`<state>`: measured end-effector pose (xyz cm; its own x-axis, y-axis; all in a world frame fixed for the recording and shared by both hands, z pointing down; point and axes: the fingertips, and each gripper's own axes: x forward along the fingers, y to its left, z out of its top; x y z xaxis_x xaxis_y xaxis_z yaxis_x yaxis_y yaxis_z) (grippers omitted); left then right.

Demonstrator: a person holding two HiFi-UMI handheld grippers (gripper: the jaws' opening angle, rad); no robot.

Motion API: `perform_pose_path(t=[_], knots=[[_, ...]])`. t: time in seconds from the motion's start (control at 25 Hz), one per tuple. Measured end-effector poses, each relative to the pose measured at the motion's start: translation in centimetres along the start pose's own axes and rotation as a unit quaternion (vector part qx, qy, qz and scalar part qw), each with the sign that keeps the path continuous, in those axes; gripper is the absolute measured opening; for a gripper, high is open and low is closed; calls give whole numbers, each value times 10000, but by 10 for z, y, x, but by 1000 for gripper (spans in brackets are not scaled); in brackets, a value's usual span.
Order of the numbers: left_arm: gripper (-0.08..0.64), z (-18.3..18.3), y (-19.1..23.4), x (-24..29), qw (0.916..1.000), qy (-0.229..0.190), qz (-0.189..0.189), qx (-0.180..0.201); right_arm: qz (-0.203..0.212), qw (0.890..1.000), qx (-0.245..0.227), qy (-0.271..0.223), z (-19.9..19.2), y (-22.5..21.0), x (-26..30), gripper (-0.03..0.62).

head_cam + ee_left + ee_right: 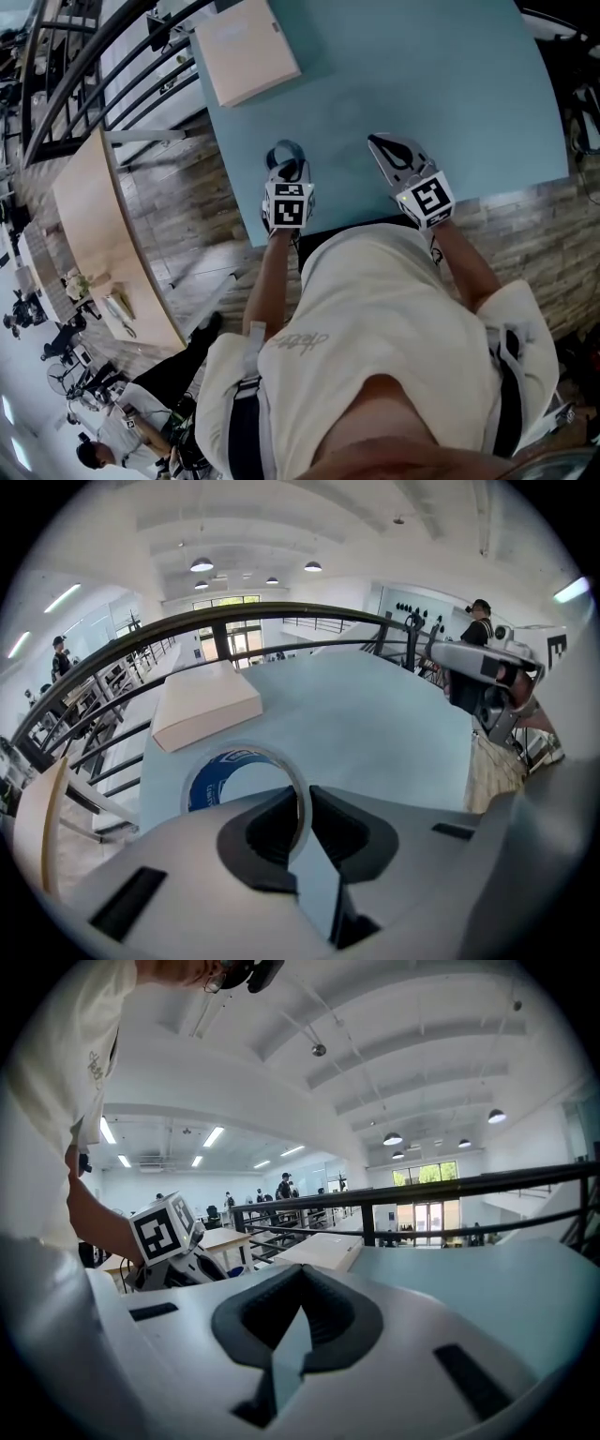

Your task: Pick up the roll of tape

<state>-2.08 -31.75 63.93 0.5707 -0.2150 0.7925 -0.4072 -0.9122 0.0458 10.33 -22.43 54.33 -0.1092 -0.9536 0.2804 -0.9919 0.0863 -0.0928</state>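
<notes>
The roll of tape (pixel 228 772), a thin ring with a blue inside, stands on edge between the jaws of my left gripper (pixel 305 797). The jaws are shut on its wall, one pad inside the ring and one outside. In the head view the roll of tape (pixel 286 152) shows as a bluish ring at the tip of the left gripper (pixel 287 167), above the near edge of the pale blue table (pixel 441 75). My right gripper (pixel 386 150) is to its right over the table, jaws shut with nothing between them (pixel 302 1277).
A flat beige box (pixel 246 47) lies at the table's far left corner. A dark metal railing (pixel 94 66) runs past the table's left side, with wooden floor below. A curved wooden counter (pixel 103 244) is further left. People stand in the distance.
</notes>
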Motion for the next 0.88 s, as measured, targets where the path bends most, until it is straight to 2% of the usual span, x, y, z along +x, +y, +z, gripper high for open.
perform_pose_path(t=[0.16,0.4,0.72,0.88], knots=[[55,24,3,-22,9995,-305,-73,37,-82,9998,170,-114,21,3,-2,8],[55,58,16,-55,9959,-872,-173,171,-316,9990,-46,-317,53,12,1,8],[55,96,40,-84,9894,-1382,-176,399,-653,9963,-83,-558,84,19,12,8],[55,110,46,-105,9841,-1714,-162,440,-673,9954,-222,-645,99,30,13,8]])
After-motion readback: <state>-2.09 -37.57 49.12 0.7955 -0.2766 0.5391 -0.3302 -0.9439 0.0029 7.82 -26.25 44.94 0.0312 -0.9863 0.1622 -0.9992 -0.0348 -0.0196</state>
